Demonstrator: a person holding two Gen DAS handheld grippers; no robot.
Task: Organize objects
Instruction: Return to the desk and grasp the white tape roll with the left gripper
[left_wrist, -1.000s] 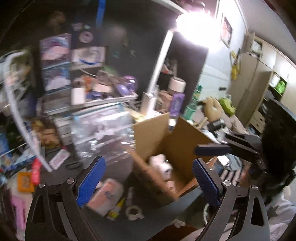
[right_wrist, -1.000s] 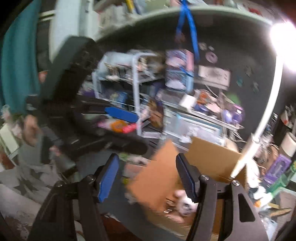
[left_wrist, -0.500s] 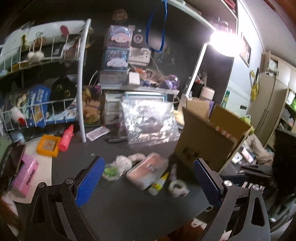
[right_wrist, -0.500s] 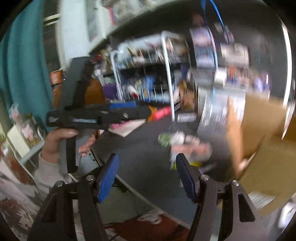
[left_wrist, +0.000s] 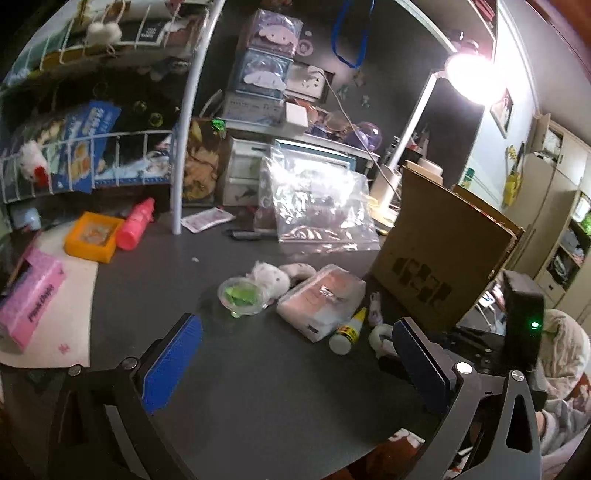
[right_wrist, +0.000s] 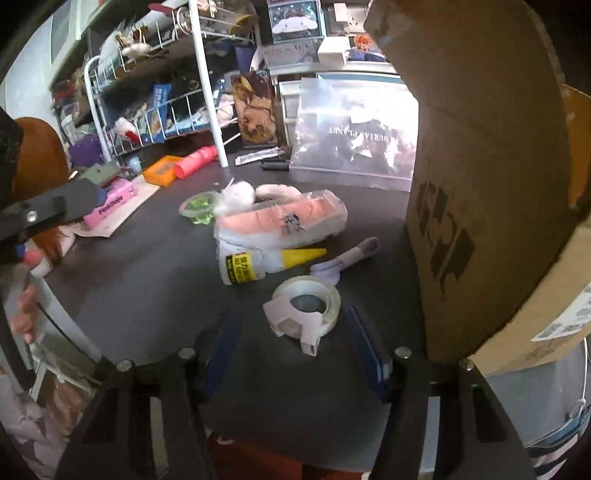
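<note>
Dark desk (left_wrist: 258, 387) packed with clutter, wire rack at the back, a zip bag (left_wrist: 317, 206) leaning mid-desk. Biggest task item is the cardboard box (right_wrist: 480, 166), tipped on its side at the desk's right edge, looming just beside the right gripper's path; likely the bin for the loose stuff. Loose pile sits in the middle of the desk left of the box: pink packet (right_wrist: 284, 221), white plush (left_wrist: 269, 277) touching it, green cup (left_wrist: 240, 293) beside the plush, glue bottle (right_wrist: 258, 262) against the packet, a small lilac item (right_wrist: 343, 258), and the tape roll (right_wrist: 306, 310) nearest the edge. Left gripper (left_wrist: 291, 358) hangs above the desk short of the pile, jaws have just been opening and stand wide, nothing between them. Right gripper (right_wrist: 291, 354) is low over the desk, jaws have just been closing to a middling gap, empty, tape roll just ahead of the tips. Risks, my read: that gap looks about as wide as the roll, so a pad could land on top and shove it into the glue or off the near edge; the loose tape tab may snag; the box looks unsteady, a bump from the right gripper could topple it; the two grippers work close together and could clash.
</note>
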